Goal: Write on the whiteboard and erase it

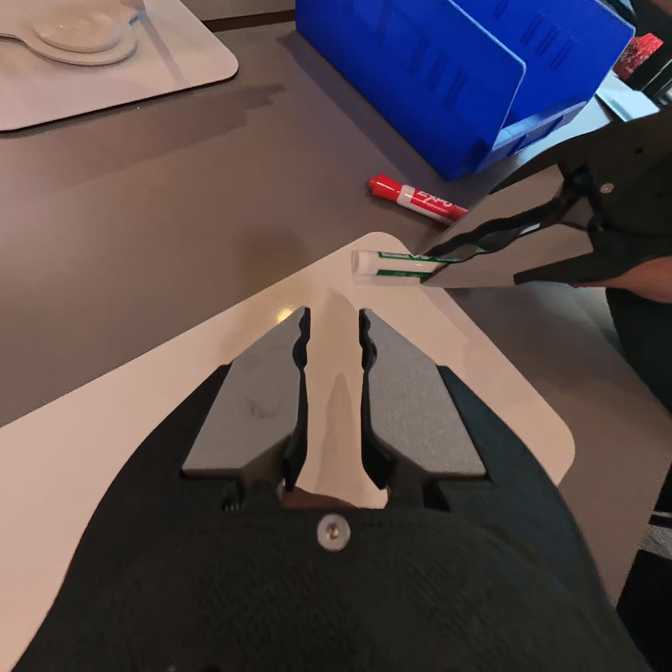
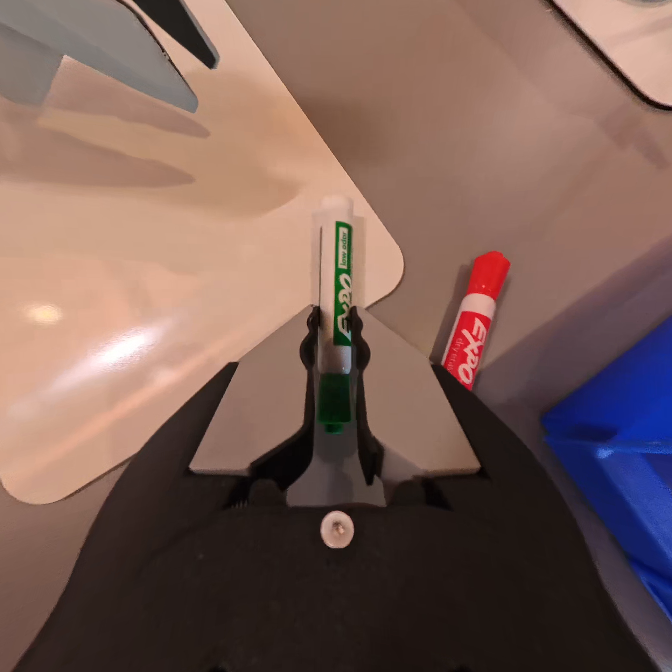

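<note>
A white whiteboard point(image 1: 145, 400) lies flat on the grey-brown table, blank where it shows. My left gripper point(image 1: 334, 312) is open and empty just above it. My right gripper point(image 2: 335, 309) is shut on a green-and-white marker point(image 2: 336, 262) at the board's point(image 2: 145, 291) far corner. The marker's white end sticks out past the fingertips and its green end points back between the fingers. In the left wrist view the right gripper point(image 1: 423, 269) comes in from the right with the marker point(image 1: 385, 265). The left gripper point(image 2: 203, 82) shows at the top left of the right wrist view.
A capped red marker point(image 1: 418, 198) lies on the table point(image 1: 182, 182) beside the board's corner, also in the right wrist view point(image 2: 476, 316). A blue plastic bin point(image 1: 436, 72) stands just behind it. A second white board point(image 1: 109, 80) with a clear plastic piece point(image 1: 80, 32) lies at the far left.
</note>
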Demonstrator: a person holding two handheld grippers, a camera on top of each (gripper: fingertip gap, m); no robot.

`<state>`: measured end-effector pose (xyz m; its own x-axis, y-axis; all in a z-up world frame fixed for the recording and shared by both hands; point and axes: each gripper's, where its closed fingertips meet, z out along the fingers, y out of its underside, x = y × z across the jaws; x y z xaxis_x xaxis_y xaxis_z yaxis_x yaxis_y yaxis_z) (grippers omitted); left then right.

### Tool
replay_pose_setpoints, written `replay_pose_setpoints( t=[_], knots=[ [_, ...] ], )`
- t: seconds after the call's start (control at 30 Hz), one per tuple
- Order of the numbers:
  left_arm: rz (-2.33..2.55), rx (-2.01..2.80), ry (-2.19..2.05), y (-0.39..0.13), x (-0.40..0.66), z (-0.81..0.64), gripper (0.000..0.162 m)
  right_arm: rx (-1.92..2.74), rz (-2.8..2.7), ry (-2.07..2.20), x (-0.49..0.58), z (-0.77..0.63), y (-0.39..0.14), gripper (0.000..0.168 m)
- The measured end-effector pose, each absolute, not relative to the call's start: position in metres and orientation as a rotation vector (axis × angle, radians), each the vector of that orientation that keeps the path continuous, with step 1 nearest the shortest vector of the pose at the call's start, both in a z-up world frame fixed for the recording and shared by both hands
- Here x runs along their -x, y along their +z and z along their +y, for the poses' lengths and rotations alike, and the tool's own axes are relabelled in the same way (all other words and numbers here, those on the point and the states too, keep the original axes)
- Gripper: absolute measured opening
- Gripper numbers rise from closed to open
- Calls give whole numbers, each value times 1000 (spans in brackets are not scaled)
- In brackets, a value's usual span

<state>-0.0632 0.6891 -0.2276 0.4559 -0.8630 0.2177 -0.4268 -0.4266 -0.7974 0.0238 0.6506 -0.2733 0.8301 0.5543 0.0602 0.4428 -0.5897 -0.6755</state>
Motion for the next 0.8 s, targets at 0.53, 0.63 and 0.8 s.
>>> replay_pose_setpoints(
  t=[0.53,0.63,0.8],
  knots=[
    [1360,1578,-1122,-197,47,634,33,1656,-504,974,48,648,-138,14],
    [1301,1525,-1198,-191,43,638,46,1695,-526,1044,59,646,-147,15],
    [1144,1462,-1412,-160,65,653,49,1725,-578,1014,62,642,-154,15]
  ],
)
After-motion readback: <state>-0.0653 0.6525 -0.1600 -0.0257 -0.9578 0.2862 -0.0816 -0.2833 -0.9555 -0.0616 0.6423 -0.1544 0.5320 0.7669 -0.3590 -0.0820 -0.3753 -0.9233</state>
